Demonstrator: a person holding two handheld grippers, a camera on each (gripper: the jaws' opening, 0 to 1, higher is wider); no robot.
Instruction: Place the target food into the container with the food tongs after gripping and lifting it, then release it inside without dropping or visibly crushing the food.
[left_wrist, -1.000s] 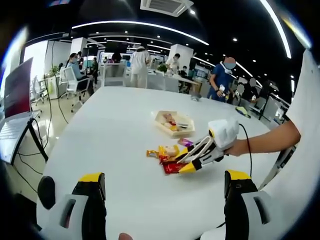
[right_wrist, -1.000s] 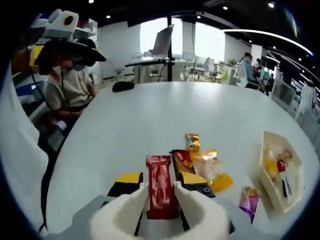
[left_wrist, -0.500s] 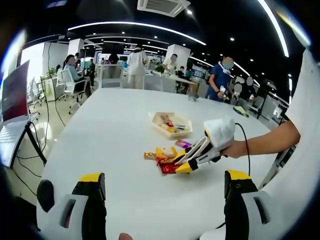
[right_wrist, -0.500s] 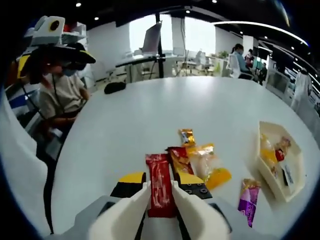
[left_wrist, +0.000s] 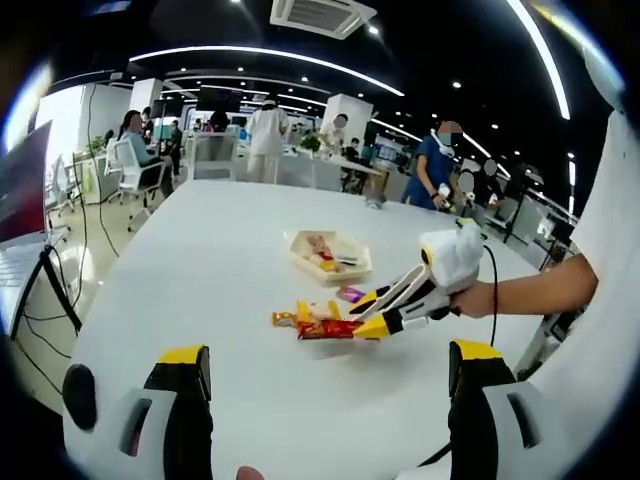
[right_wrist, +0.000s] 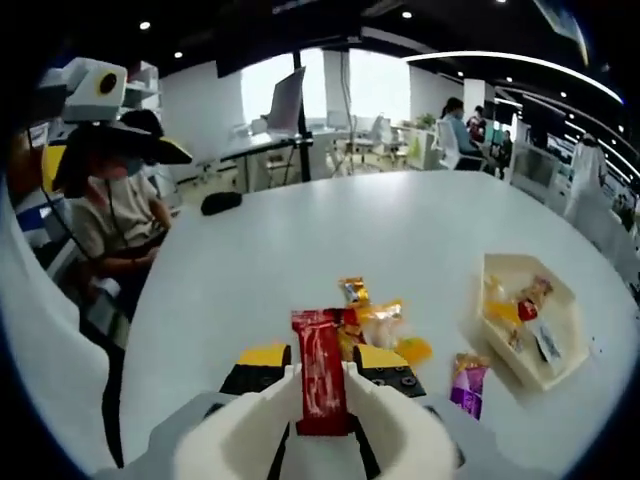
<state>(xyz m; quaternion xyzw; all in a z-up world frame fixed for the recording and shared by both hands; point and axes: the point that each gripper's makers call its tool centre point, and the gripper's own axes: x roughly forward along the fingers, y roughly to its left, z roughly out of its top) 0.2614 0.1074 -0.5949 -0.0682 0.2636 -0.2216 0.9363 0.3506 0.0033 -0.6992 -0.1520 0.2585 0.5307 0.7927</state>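
Observation:
A red snack packet (right_wrist: 320, 368) is clamped between the jaws of my right gripper (right_wrist: 322, 358), held above the white table (right_wrist: 300, 240). In the left gripper view the same right gripper (left_wrist: 368, 312) reaches in from the right, with the red packet (left_wrist: 322, 329) sticking out of its yellow tips over the snack pile. The cream tray container (right_wrist: 572, 335) sits to the right with several snacks in it; it lies beyond the pile as the tray (left_wrist: 352, 272) in the left gripper view. My left gripper (left_wrist: 328, 352) hangs open, with nothing between its fingers.
Yellow and orange packets (right_wrist: 378, 322) lie just ahead of the right jaws, and a purple packet (right_wrist: 466, 383) lies near the tray. A black object (right_wrist: 220, 202) rests further up the table. A seated person (right_wrist: 115, 215) is at the left edge. Desks and people stand behind.
My right gripper has risen with the red packet, so the table and pile look further off in its view. The left gripper stays open, its view slightly shifted.

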